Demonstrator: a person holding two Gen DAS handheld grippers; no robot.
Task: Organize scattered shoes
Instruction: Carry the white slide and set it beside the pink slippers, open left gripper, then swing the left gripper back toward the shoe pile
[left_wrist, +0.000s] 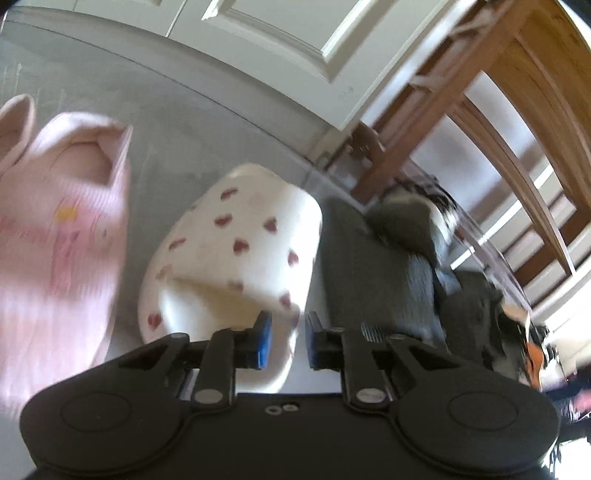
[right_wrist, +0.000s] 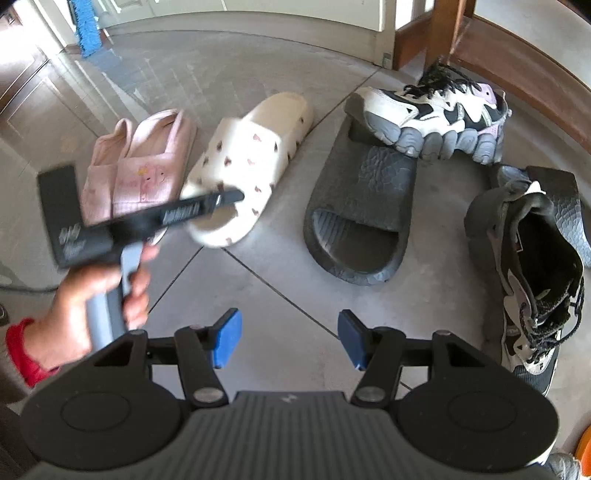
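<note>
A white slide with red hearts (left_wrist: 236, 254) (right_wrist: 251, 155) is tilted, its front edge between the blue pads of my left gripper (left_wrist: 288, 341), which is shut on it. The left gripper (right_wrist: 221, 199) also shows in the right wrist view, held by a hand. Pink slippers (left_wrist: 62, 221) (right_wrist: 140, 162) lie to its left. A dark grey slide (left_wrist: 373, 269) (right_wrist: 362, 210) lies to its right. A white-and-black sneaker (right_wrist: 436, 118) rests on that slide's heel end. A second sneaker (right_wrist: 535, 273) lies on another grey slide (right_wrist: 565, 206). My right gripper (right_wrist: 290, 339) is open and empty above the floor.
Grey tiled floor (right_wrist: 229, 74). A white door (left_wrist: 280, 48) and a wooden stair frame (left_wrist: 480, 92) stand behind the shoes. A blue mop head (right_wrist: 86, 26) leans at the far left. An orange object (right_wrist: 583, 450) shows at the lower right edge.
</note>
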